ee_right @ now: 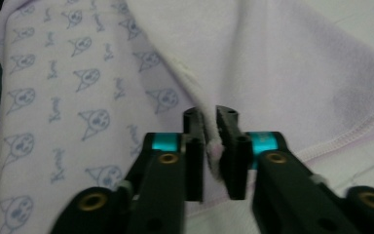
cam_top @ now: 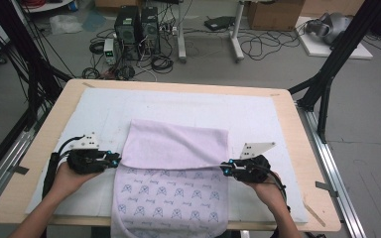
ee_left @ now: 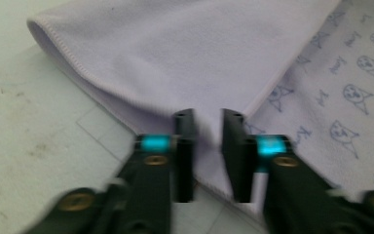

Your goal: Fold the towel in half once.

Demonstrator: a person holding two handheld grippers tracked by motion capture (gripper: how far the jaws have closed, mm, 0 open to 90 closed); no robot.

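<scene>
A lilac towel (cam_top: pixel 171 173) lies at the near middle of the tabletop (cam_top: pixel 297 148) on a white mat (cam_top: pixel 188 106). Its far half is folded back plain-side up, and its printed near end hangs over the near edge. Bare mat lies beyond the fold and out to both sides, so there is open room all round.

The left tongs (cam_top: pixel 115 159) sit at the fold's left end and the right tongs (cam_top: pixel 224 168) at its right end.

The left gripper view adds that the left tongs (ee_left: pixel 208 146) stand partly open over the towel's hem (ee_left: pixel 214 187), pads clear of the cloth. The right gripper view shows the right tongs (ee_right: pixel 210 146) narrowly parted, with a raised ridge of the hem (ee_right: pixel 213 146) between the pads; whether they pinch it I cannot tell.
</scene>
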